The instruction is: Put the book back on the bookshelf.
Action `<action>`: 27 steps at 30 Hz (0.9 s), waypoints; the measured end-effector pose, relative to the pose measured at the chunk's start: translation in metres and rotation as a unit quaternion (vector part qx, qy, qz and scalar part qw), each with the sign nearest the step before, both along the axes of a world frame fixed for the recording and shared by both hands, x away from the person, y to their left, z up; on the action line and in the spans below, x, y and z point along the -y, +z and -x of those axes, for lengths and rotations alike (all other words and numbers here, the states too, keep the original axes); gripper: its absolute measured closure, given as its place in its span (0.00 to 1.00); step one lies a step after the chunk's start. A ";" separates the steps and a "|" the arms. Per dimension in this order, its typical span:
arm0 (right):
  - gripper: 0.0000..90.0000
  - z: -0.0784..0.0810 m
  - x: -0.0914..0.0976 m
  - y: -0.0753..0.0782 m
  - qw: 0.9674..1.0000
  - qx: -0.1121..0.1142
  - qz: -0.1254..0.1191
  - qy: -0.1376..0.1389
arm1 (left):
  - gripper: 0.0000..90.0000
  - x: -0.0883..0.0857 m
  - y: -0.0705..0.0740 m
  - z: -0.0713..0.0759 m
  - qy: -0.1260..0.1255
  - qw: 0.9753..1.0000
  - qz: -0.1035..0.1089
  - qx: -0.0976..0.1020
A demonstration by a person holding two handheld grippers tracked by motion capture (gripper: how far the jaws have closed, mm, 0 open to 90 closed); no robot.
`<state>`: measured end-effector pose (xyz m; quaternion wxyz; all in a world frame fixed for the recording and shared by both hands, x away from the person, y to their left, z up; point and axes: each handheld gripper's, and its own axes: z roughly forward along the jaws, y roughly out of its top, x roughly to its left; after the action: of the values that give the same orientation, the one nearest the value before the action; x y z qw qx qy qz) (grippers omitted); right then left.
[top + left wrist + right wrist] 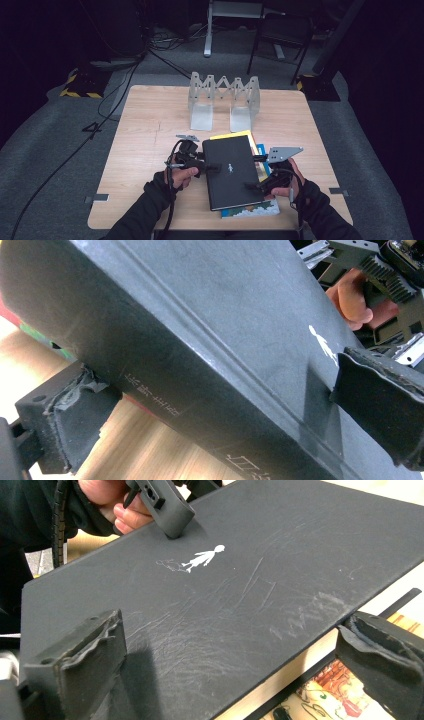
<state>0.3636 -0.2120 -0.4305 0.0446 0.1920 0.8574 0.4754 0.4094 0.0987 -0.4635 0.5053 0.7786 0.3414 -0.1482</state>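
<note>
**Two grippers on a black hardcover near the tabletop's front edge**

A black hardcover book lay on top of a short stack near the front edge of the wooden tabletop, right of centre. Its cover carried a small white walking figure, and pale characters ran along the spine, too blurred to read. Beneath it, a yellow book showed at the far side and a picture book with a colourful illustrated cover stuck out at the front.

The left gripper reached in from the spine side, its jaws spread around the thick book, one pad on the cover and the other under the spine edge. The right gripper came in at the opposite, page-edge side; one pad rested on the cover, the other sat below the page block beside the picture book. Whether either pair actually pinched the book could not be told.

A clear folding book rack stood empty near the far edge, well apart from the stack.
</note>
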 end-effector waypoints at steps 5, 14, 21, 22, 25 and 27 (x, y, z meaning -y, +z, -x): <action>0.01 0.007 -0.003 0.005 0.999 0.041 0.005 0.003 | 0.00 0.001 0.014 0.008 0.007 0.999 -0.013 0.048; 0.09 0.011 -0.008 0.020 0.996 0.091 0.009 -0.013 | 0.12 -0.005 0.035 0.013 0.029 0.996 0.006 0.081; 0.22 0.008 -0.008 0.027 0.993 0.118 0.001 -0.025 | 0.22 -0.014 0.044 0.009 0.039 0.994 0.028 0.099; 0.23 0.008 -0.008 0.028 0.992 0.124 -0.001 -0.027 | 0.23 -0.015 0.046 0.009 0.038 0.993 0.028 0.105; 0.32 0.008 -0.006 0.030 0.990 0.137 -0.011 -0.032 | 0.27 -0.018 0.055 0.009 0.041 0.991 0.033 0.121; 0.36 0.008 -0.005 0.032 0.989 0.143 -0.015 -0.034 | 0.28 -0.019 0.059 0.008 0.046 0.990 0.036 0.129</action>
<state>0.3556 -0.2072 -0.3986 0.1802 0.1519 0.8279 0.5090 0.4012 0.1173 -0.4046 0.5791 0.7559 0.3032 -0.0357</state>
